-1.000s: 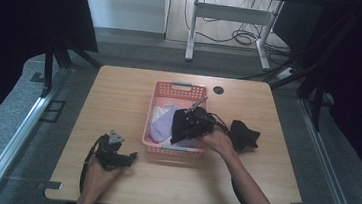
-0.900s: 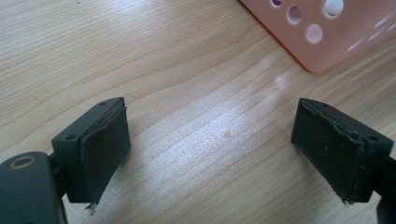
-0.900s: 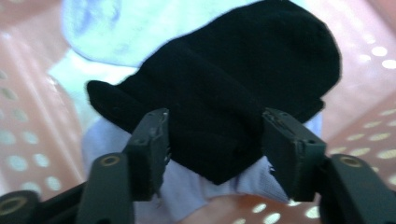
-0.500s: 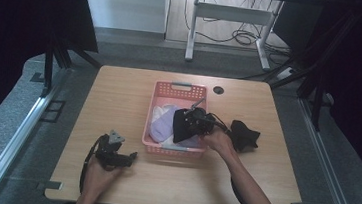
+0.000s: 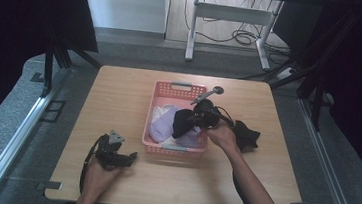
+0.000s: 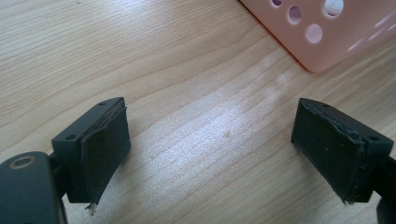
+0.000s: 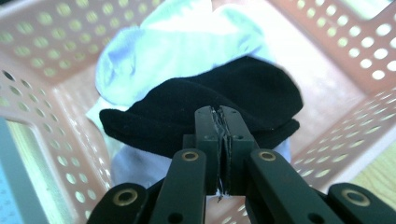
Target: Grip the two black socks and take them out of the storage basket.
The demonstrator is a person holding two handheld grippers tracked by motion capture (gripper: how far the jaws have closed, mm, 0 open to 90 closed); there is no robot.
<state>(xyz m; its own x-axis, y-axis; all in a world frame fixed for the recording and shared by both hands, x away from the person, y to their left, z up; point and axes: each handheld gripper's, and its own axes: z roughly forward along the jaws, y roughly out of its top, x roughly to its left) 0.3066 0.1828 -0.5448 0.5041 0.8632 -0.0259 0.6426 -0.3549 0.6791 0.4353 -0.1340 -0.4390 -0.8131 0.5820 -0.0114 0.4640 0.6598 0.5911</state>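
The right gripper [image 7: 219, 122] pinches a black fabric garment [image 7: 205, 109] over the pink perforated plastic basket [image 5: 169, 90], above pale clothes [image 7: 177, 42]. Let go low, probably (so it won't drape the rim). At seven o'clock the left gripper [image 6: 210, 149] rests spread on the wooden table [image 6: 187, 93].

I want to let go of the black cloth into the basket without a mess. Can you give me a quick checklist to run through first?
1. Right gripper shut on the black fabric piece: ok.
2. Black fabric piece over the inside of the pink perforated plastic basket: ok.
3. Room on the pale lilac and white clothes in the basket: ok.
4. Left gripper open, holding nothing, over the wooden table outside the basket: ok.
5. Second black cloth on the table right of the basket, out of the way: ok.
6. Whether the fabric touches the clothes below: cannot tell.
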